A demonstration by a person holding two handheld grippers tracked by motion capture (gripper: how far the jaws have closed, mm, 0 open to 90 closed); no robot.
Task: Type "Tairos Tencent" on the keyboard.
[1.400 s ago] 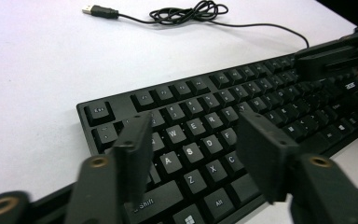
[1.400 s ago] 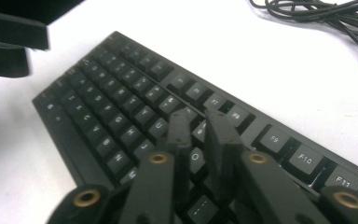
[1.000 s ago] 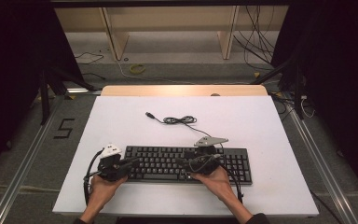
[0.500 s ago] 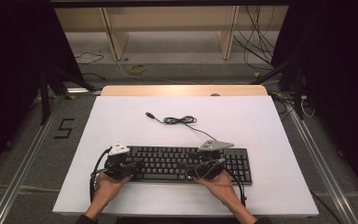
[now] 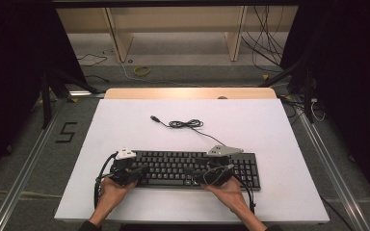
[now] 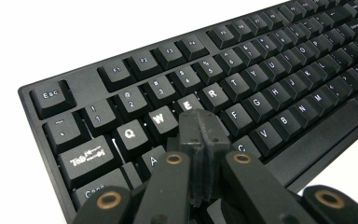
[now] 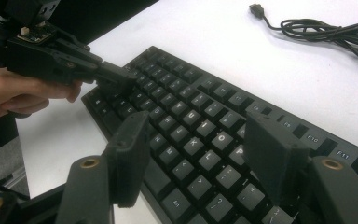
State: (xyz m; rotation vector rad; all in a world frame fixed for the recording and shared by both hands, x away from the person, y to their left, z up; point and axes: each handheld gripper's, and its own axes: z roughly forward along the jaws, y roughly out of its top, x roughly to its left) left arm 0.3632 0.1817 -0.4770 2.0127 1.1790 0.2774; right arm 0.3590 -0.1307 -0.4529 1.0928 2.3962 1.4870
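High view showed a white rectangular tabletop (image 5: 279, 139) with a light wooden strip along its far edge. On its near half lay a long black plastic keyboard with white lettering (image 5: 192, 166), set parallel to the near edge. Its thin black cable (image 5: 185, 124) lay coiled loosely on the bare surface beyond it, the plug end pointing away to the left.

Two forearms came in from the bottom. The left gripper (image 5: 134, 174) sat over the keyboard's left end and the right gripper (image 5: 211, 176) over the middle-right keys, each carrying a grey three-cornered plate on top.

In the left gripper view, the jaws were pressed fully together with nothing between them, their joined tip standing over the keys just below W and E; whether it touched them could not be told.

In the right gripper view, the jaws had just been opening and stood wide apart above the keys near O and L, gripping nothing.
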